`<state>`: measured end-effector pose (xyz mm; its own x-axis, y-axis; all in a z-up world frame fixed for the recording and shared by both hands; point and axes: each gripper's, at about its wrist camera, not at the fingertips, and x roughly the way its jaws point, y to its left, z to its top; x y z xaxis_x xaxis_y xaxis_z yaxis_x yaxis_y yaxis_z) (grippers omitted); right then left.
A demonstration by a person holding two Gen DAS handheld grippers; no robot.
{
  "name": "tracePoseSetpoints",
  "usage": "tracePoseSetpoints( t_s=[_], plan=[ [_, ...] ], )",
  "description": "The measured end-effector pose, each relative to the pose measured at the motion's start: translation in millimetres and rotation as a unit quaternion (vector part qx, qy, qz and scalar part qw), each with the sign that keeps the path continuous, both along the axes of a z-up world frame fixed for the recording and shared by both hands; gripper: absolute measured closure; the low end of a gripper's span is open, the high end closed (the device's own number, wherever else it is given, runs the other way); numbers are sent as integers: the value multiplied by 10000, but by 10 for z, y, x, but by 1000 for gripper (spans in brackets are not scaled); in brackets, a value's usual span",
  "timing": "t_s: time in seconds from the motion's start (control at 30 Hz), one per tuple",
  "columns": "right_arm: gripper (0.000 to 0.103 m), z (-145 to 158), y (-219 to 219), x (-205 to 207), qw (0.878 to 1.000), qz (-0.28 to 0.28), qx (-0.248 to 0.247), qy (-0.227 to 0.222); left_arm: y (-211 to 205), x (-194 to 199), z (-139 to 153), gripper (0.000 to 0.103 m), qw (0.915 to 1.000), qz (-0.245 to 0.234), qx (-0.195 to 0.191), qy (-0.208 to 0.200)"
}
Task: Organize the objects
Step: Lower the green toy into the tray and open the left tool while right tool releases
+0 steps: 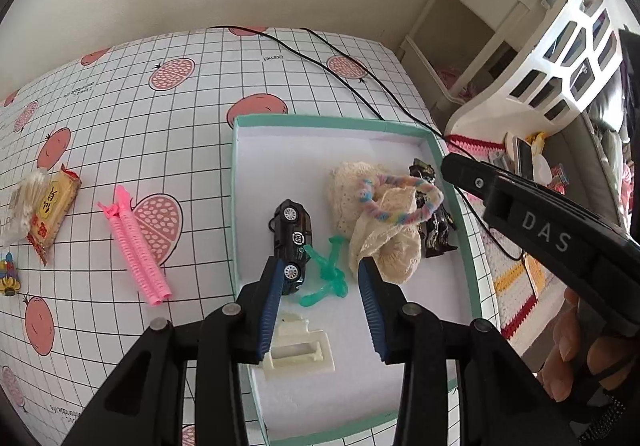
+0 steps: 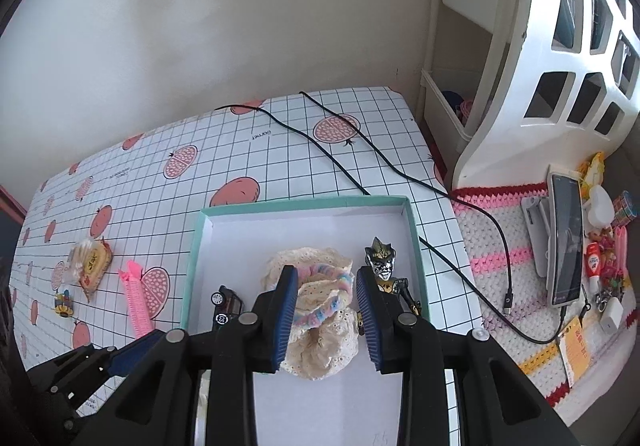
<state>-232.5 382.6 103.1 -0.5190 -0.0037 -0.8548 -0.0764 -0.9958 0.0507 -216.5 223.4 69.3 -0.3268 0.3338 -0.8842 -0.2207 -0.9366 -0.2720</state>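
Lying nose-toward-camera, toy car (image 1: 291,242) (on its side) in box (image 1: 452,198)

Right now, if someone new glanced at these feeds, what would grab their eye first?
Probably the teal-rimmed box on the fruit-print table, holding a cream lace cloth with a pastel loop on top, a black toy car, a green squiggle and a masked figure. Left of the box, a pink comb-like piece and a snack packet lie on the table.

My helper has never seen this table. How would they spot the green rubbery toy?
Find the teal-rimmed box on the gridded tablecloth. Inside, between the black toy car and the cream lace cloth, lies the green toy: the only translucent, knotted thing there.
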Motion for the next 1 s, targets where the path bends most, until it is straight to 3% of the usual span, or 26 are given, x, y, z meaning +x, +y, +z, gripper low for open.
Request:
tracePoseSetpoints(
  t_s=[0.23,0.3,0.43,0.5,0.63,0.77,0.9,1.0],
  plan=[
    [69,91,-108,25,9998,135,71,104,-306,-78,32,61,9987,510,-28,83],
    [61,69,-124,21,9998,162,68,76,-387,-95,36,51,9978,658,-24,100],
    [49,33,-125,21,9998,184,58,68,-487,-114,41,50,9960,867,-148,178],
    [40,26,-129,21,9998,192,39,75,-535,-120,31,41,9951,946,-202,202],
    [29,-3,-143,19,9997,226,15,79,-607,-135,6,38,9932,1084,-330,248],
    [18,-26,-149,16,9996,265,24,91,-694,-150,-10,17,9907,1269,-380,313],
    [3,-34,-147,17,9996,242,9,134,-773,-160,3,14,9879,1434,-430,416],
    [0,-22,-142,23,9995,235,-1,192,-817,-162,4,13,9856,1531,-517,499]
  ],
)
